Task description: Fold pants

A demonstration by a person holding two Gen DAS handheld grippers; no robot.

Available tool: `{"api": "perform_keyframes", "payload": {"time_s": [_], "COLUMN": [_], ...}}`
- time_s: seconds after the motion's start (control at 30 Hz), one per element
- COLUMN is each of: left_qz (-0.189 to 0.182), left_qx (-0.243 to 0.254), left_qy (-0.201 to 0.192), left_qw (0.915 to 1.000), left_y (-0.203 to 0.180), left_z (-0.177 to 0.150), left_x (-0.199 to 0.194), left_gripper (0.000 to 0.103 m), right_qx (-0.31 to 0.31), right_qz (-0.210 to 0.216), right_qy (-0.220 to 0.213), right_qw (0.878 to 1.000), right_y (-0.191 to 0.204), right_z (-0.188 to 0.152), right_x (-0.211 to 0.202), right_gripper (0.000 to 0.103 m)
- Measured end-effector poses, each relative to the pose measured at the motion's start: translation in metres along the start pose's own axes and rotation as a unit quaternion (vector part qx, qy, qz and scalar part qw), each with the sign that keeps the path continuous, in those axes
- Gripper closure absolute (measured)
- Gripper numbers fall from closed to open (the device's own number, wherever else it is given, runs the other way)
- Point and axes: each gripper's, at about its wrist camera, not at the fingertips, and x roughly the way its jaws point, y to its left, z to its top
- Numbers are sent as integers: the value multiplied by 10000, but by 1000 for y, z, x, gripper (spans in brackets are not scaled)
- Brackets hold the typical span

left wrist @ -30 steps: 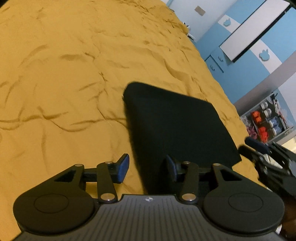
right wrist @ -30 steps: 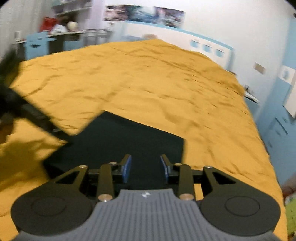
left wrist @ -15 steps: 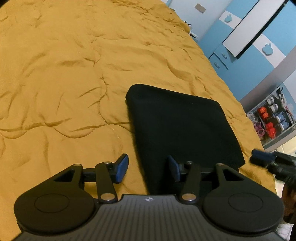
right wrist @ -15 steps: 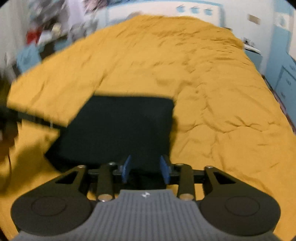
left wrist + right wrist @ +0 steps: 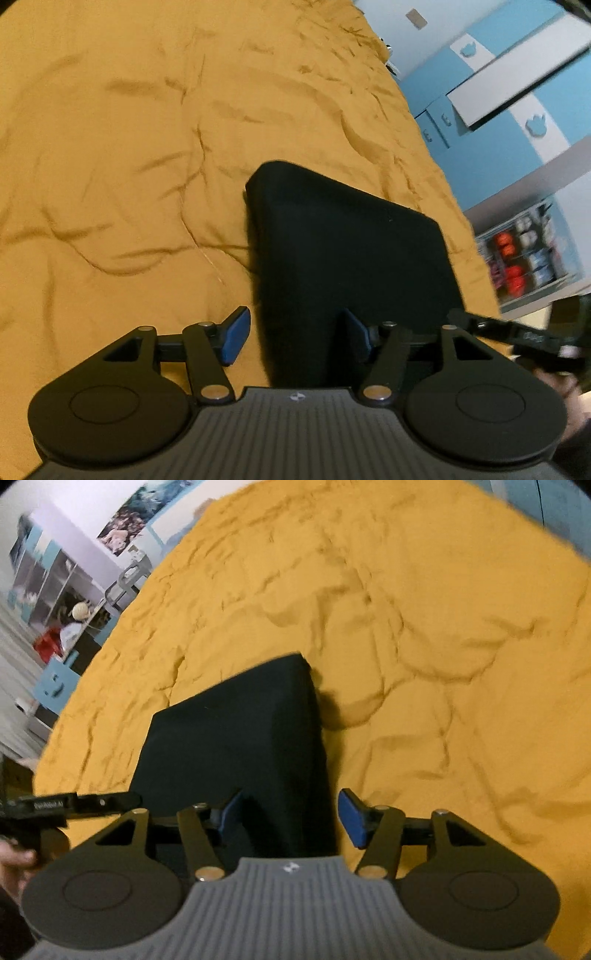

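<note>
Black pants (image 5: 351,254): folded into a compact rectangle, they lie flat on your mustard-yellow bedspread (image 5: 129,147), close to its near edge.
Left gripper (image 5: 295,334): you hold it with jaws spread wide and nothing between them; the pants' left edge runs through the gap, one blue pad (image 5: 234,336) over bare bedspread beside the pants, the other over the black cloth.
Right gripper (image 5: 288,818): also spread wide and empty; the pants' right edge passes between its pads, with the right blue pad (image 5: 351,821) over bedspread just beside the pants.
Contact: you cannot tell whether either gripper touches the cloth.
Blue cabinets (image 5: 517,92): beyond the bedspread, past the pants' far right corner in your left view.
Shelves (image 5: 55,579): off the bedspread's far left side from the pants in your right view.
</note>
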Motion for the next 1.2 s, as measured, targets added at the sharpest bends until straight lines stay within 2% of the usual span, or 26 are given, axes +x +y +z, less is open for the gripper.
{"api": "perform_keyframes", "payload": {"time_s": [0.27,0.4,0.43,0.47,0.5,0.53,0.6,0.67,0.77,0.87,1.03,1.1,1.2], "left_qz": [-561,-671,-744,-845,-838,-732,-718,-874,-1262,-1525,-2224,-2250,-1969], "left_qx": [-588,-744,-833,-887,-918,-913,-896,-926,-1005,-864,-1089,-1123,-969], "left_qy": [165,177,180,194,193,165,150,130,154,84,152,286,484], "left_qw": [9966,9948,9936,9923,9921,9930,9933,9918,9868,9845,9687,9674,9744], "left_y": [19,21,21,20,19,18,16,17,15,2,1,5,15], "left_z": [4,5,5,5,5,5,5,4,1,-6,-26,-40,-65], "left_x": [20,32,35,37,38,37,33,23,4,-21,-59,-63,-53], "left_gripper": [33,30,32,35,42,53,62,69,73,74,74,74,74], "right_qx": [326,310,331,383,447,466,490,592,560,478,728,849,960], "right_qz": [699,950,1054,1125,1145,1162,1261,1388,1569,1727,2081,2168,2027], "right_qy": [536,462,400,381,371,364,313,201,44,-107,-277,-218,-4], "right_qw": [9956,9939,9931,9922,9917,9915,9903,9884,9860,9838,9750,9723,9745], "right_y": [-21,-19,-17,-16,-15,-13,-10,-9,3,24,42,45,40], "right_z": [2,6,6,5,4,3,2,1,-2,-8,-32,-54,-91], "right_x": [37,54,57,59,62,62,57,43,17,-16,-75,-85,-78], "right_gripper": [21,21,23,32,42,47,66,76,79,80,80,80,80]}}
